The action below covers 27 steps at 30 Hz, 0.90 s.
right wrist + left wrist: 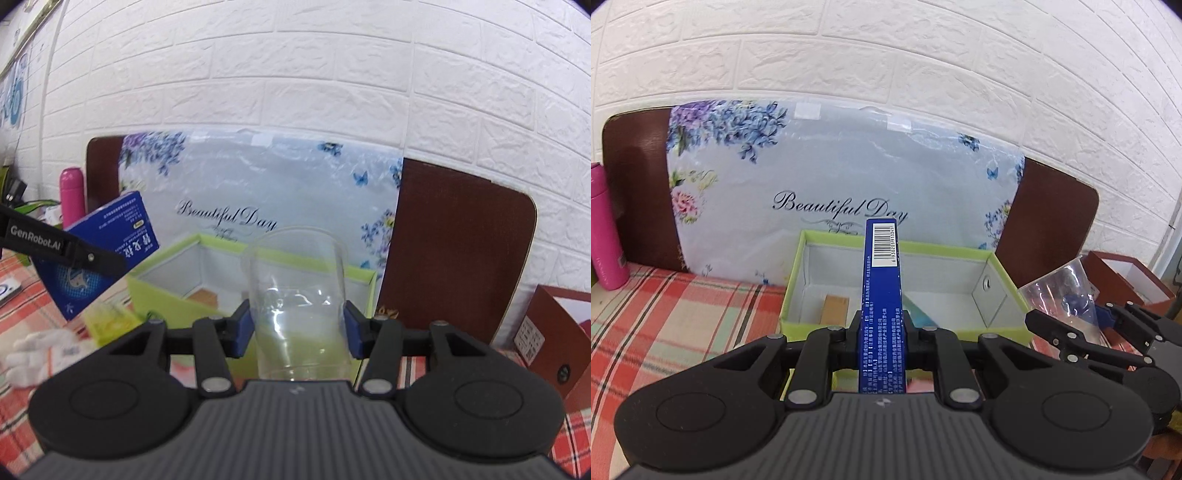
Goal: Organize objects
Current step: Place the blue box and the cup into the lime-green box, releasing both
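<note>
My left gripper (882, 325) is shut on a blue box (882, 295) with a barcode, held edge-up in front of the green open box (1008, 266). In the right wrist view the blue box (110, 236) hangs left of the green box (166, 291). My right gripper (297, 325) is shut on a clear plastic cup (297, 295), upright, near the green box's front wall. The cup (1060, 291) and right gripper (1082, 328) show at the right of the left wrist view. Inside the green box lie a tan item (833, 308) and a teal item (918, 314).
A floral "Beautiful Day" pillow (831, 177) leans on a brown headboard (1052, 221) behind the box. A pink bottle (605, 229) stands at the left. A red-brown open box (554, 332) is at the right. A white glove (40, 350) lies on the plaid cloth (665, 314).
</note>
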### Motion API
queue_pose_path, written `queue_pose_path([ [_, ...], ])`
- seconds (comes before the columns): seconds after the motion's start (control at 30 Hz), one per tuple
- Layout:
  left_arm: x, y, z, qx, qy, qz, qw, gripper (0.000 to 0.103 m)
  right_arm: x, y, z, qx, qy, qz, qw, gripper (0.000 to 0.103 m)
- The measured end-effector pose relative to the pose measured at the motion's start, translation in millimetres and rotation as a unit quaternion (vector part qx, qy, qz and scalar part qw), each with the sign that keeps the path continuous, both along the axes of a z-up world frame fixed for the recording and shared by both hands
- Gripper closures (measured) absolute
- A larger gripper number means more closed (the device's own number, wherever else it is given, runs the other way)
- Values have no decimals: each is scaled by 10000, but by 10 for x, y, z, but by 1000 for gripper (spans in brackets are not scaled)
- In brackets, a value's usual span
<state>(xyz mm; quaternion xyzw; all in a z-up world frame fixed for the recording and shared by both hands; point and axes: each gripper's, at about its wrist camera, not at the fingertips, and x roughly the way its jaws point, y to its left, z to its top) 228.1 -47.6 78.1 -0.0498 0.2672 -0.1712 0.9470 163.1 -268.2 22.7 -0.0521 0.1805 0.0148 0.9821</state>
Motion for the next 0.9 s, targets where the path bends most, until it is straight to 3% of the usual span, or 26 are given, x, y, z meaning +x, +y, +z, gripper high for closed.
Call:
queue_pose_path([
  [0.3,684,-126,-14,-223,95,336,9991,86,668,-56,-73,113,-220,-175,9995,54],
  [0.57,1011,-142,-294,-174,99,460,9987,84,1051,-139,-388,178,94,-401,9990,50],
  [0.63,1028,-109,-369,-207,91,467,9987,58,1125,-160,-503,223,292,-418,9985,47],
  [0.67,1026,-98,-399,-184,157,509,9984,28,1158,-167,-549,241,406,-405,9981,38],
  [0.7,1014,-89,-421,-145,151,598,9980,21,1179,-172,-600,258,507,-427,9975,28],
  [0.77,979,-66,-446,-86,14,630,9980,21,1151,-164,-646,212,425,-371,9982,16],
  [0.9,960,-29,-435,-106,103,592,9981,21,1112,-138,-616,231,360,-338,9985,7],
])
